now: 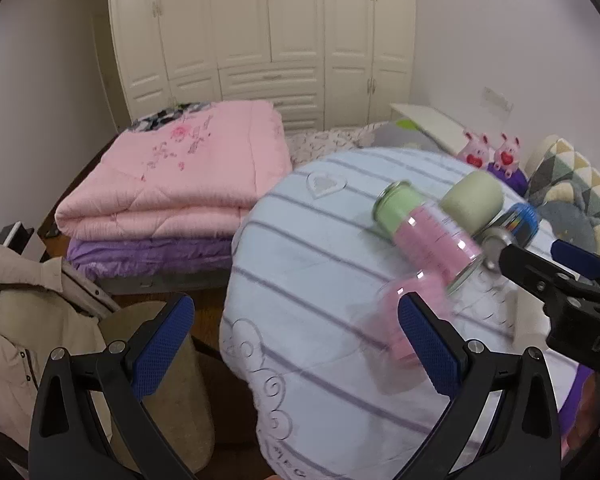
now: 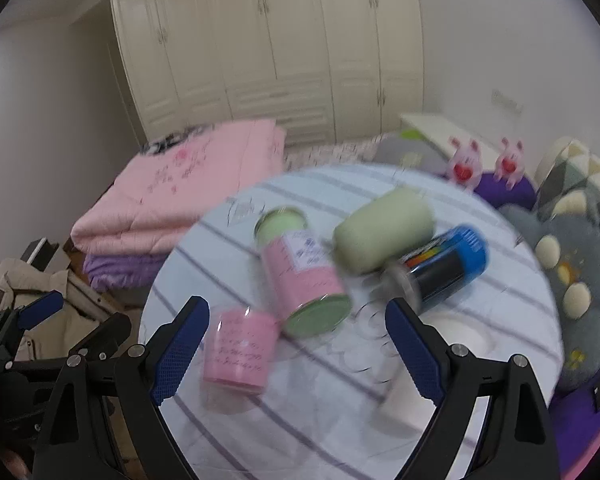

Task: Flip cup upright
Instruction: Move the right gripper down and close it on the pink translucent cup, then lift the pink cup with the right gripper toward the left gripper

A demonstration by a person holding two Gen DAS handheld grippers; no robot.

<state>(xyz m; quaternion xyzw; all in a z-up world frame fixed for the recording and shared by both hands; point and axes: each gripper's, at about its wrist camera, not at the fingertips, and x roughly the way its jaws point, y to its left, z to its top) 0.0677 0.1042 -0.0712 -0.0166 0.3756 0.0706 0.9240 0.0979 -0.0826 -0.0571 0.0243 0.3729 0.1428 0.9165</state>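
Note:
A pink cup [image 2: 239, 350] with writing on it sits on the striped cloth-covered round table [image 2: 324, 392]; it is blurred and I cannot tell which end is up. In the left wrist view the cup [image 1: 396, 320] is a pink blur behind my right-hand finger. My right gripper [image 2: 291, 348] is open and empty, with the cup just inside its left finger. My left gripper [image 1: 295, 344] is open and empty, over the table's left edge. The right gripper shows in the left wrist view [image 1: 556, 264] beyond the cup.
On the table lie a pink and green tin [image 2: 304, 276], a pale green cylinder [image 2: 384, 236], a blue and black can [image 2: 444, 268] and a white object [image 2: 404, 404]. Folded pink quilts [image 1: 179, 180] lie behind on the left, cushions [image 2: 572, 264] on the right, a beige coat [image 1: 23, 320] at left.

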